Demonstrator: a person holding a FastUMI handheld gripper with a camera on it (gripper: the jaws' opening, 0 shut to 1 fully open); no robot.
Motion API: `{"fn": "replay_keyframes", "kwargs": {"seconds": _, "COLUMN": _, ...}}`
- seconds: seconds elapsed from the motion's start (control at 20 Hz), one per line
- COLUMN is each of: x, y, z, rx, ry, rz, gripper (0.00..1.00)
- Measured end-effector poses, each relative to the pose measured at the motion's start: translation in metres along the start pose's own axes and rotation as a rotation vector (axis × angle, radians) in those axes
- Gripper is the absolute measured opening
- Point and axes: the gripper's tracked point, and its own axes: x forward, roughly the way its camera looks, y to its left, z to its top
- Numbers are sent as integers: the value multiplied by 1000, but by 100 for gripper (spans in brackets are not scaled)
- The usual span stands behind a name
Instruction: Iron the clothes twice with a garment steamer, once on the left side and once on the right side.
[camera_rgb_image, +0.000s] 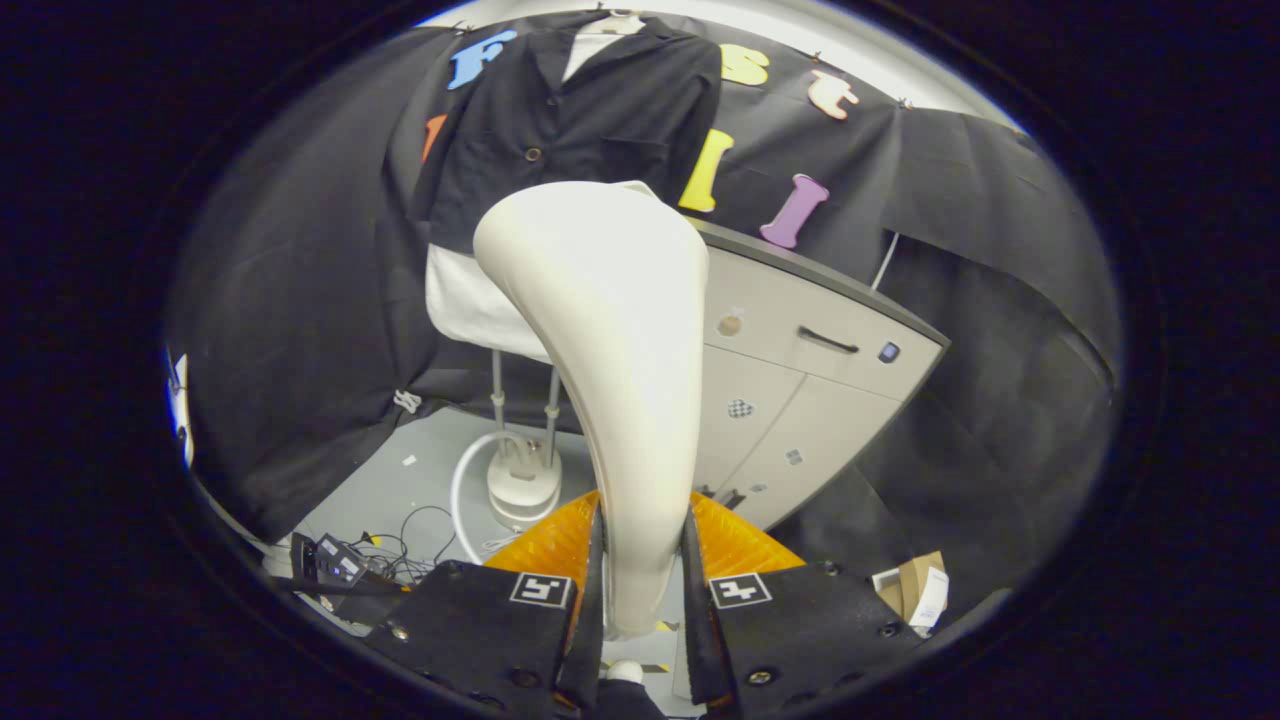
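In the gripper view, the gripper was clenched on the garment steamer head: both fingers pressed against the narrow neck of its cream handle, which ran up between them and flared into the broad head just ahead. Beyond the head hung the black shirt, buttoned over a white garment whose hem showed below it. The head appeared to sit near the shirt's lower part, though whether it touched the cloth could not be told. Past the fingers and lower down stood the steamer base with its twin poles and a white hose looping from it on the grey floor. To the right of the head stood a pale cabinet with a dark handle.

Judging by this, the steamer was already in hand and being brought to the shirt, so a stroke was about to start or under way. The next move would call for laying the head flat on one side of the shirt front and drawing it along that side, keeping the grip firm.
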Motion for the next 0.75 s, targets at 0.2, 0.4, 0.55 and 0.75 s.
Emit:
{"fn": "replay_keyframes", "kwargs": {"seconds": 0.2, "x": -16, "y": -51, "z": -35, "rx": 58, "ry": 53, "rz": -18, "gripper": 37}}
{"fn": "replay_keyframes", "kwargs": {"seconds": 0.4, "x": -22, "y": -98, "z": -68, "rx": 73, "ry": 94, "rz": 6, "gripper": 37}}
{"fn": "replay_keyframes", "kwargs": {"seconds": 0.55, "x": -16, "y": -134, "z": -75, "rx": 86, "ry": 108, "rz": 17, "gripper": 37}}
{"fn": "replay_keyframes", "kwargs": {"seconds": 0.75, "x": -7, "y": -166, "z": -81, "rx": 99, "ry": 120, "rz": 39, "gripper": 37}}
